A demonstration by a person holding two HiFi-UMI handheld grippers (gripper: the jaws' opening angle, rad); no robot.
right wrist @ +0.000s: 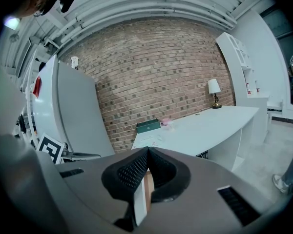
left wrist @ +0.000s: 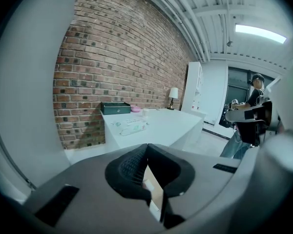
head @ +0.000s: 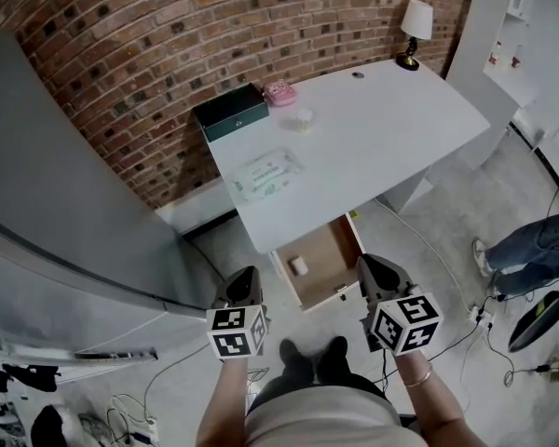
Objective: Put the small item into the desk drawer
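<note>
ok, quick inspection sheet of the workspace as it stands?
Surface: white desk, mostly bare; drawer open below its front edge.
Job's things: small white item lies inside the drawer.
Clutter: green box, pink item, small cup, wipes pack and lamp on the desk.
Grippers: left tongs and right tongs both shut, empty, held before the drawer.
Cables: floor cable loose right of the desk.
Surroundings: brick wall behind; bystander's leg at right.
</note>
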